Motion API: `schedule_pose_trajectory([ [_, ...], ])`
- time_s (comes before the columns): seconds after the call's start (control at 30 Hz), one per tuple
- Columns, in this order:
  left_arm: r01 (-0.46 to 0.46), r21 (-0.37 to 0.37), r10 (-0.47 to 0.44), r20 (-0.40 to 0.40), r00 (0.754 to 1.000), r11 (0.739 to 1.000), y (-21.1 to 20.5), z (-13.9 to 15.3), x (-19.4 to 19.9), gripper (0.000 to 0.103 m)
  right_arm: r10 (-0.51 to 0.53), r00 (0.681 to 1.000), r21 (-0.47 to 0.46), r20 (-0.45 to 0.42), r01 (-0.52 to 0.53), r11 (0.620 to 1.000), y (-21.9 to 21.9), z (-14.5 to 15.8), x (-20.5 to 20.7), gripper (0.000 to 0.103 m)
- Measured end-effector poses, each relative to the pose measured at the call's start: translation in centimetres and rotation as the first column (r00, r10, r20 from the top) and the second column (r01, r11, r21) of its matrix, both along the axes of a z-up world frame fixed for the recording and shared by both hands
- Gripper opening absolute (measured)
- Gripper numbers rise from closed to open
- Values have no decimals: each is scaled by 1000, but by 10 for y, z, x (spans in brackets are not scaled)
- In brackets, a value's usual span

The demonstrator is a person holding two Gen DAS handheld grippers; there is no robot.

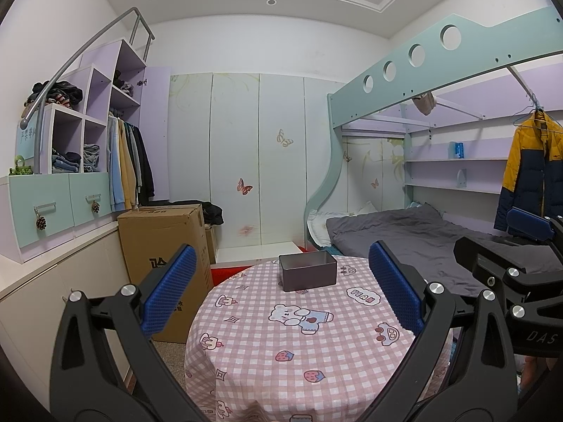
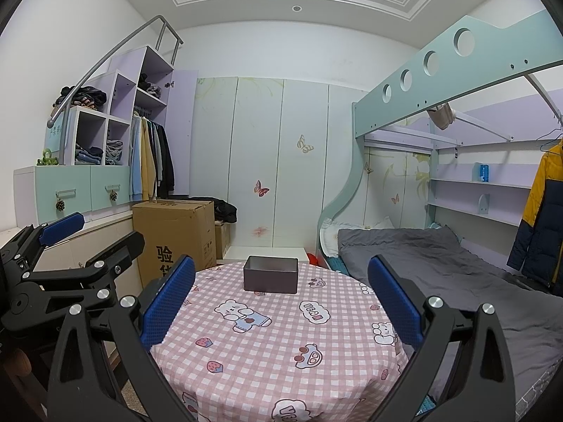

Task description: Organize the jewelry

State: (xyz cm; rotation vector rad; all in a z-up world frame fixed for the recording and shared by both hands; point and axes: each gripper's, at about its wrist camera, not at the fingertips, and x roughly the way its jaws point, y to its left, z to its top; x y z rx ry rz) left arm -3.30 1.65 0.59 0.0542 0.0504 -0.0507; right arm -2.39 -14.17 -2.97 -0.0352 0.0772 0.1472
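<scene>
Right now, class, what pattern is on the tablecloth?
The tablecloth has a pink-and-white check with cartoon bears and strawberries, clearest in the right wrist view.

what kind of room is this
Most likely a child's bedroom in a home. A bunk bed with grey bedding stands on the right, an open wardrobe with hanging clothes on the left, and butterfly decals dot the cupboard doors. A small open box sits on the cartoon-print tablecloth.

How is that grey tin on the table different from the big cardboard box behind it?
The grey tin is small, metallic and open-topped, sitting on the checked tablecloth. The cardboard box is much larger, brown, closed and printed with characters, apparently standing on the floor beside the table. Both are rectangular and upright.
</scene>
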Motion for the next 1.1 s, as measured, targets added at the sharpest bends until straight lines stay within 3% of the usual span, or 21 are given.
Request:
schedule_pose_trajectory([
  [0.6, -3, 0, 3, -16, 1000, 1000, 7, -4, 7, 96, 0, 1000, 1, -20, 0, 1000, 5, -6, 7, 95],
  [1.1, -4, -1, 3, -71, 997, 1000, 4, -13, 45, 96, -10, 997, 4, -71, 11, 1000, 7, -12, 39, 95],
])
